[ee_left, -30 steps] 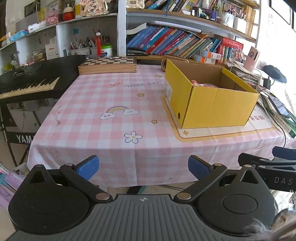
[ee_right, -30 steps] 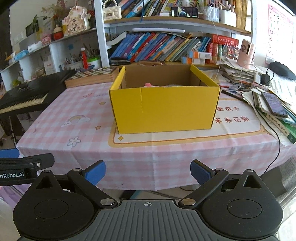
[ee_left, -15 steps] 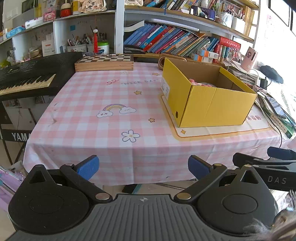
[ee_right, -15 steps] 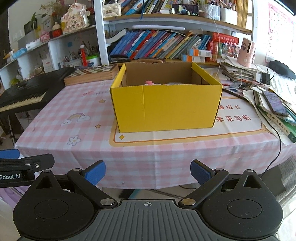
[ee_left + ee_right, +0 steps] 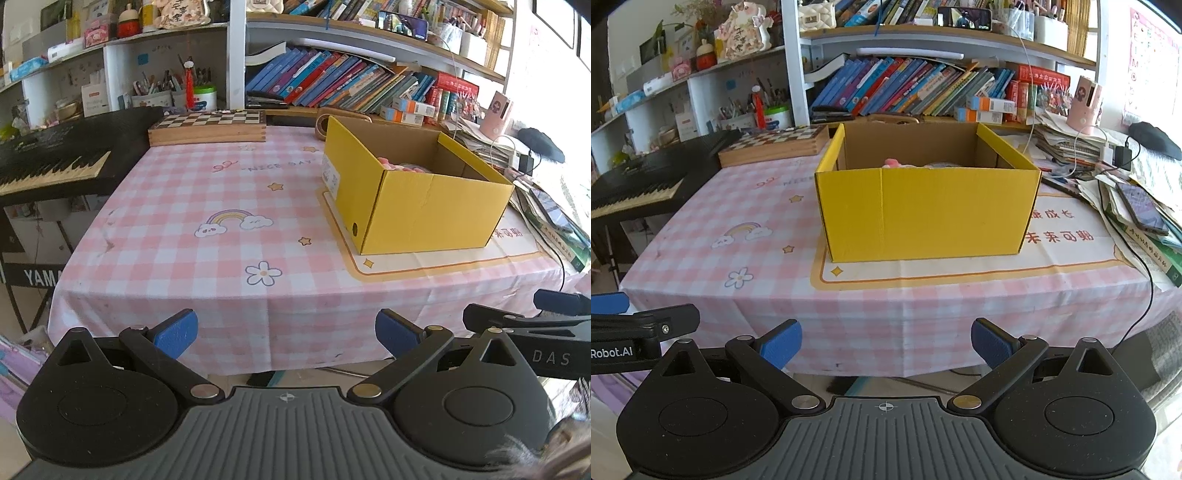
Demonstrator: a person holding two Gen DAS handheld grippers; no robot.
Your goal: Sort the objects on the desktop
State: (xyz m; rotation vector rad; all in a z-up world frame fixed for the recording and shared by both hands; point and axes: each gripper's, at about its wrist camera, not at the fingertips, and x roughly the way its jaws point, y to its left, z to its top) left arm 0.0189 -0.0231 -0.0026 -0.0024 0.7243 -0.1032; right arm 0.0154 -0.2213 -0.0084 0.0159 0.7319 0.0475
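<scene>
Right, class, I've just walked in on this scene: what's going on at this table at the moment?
A person holds two grippers at the near edge of a table covered in a pink checked cloth. The left gripper and right gripper are both open and empty, short of the tabletop. An open yellow cardboard box stands on the cloth with something pink already inside. A chessboard box lies at the far edge. Nothing is being handled at this moment.

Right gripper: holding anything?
No. The right gripper is open with nothing between its blue pads, short of the yellow box.
</scene>
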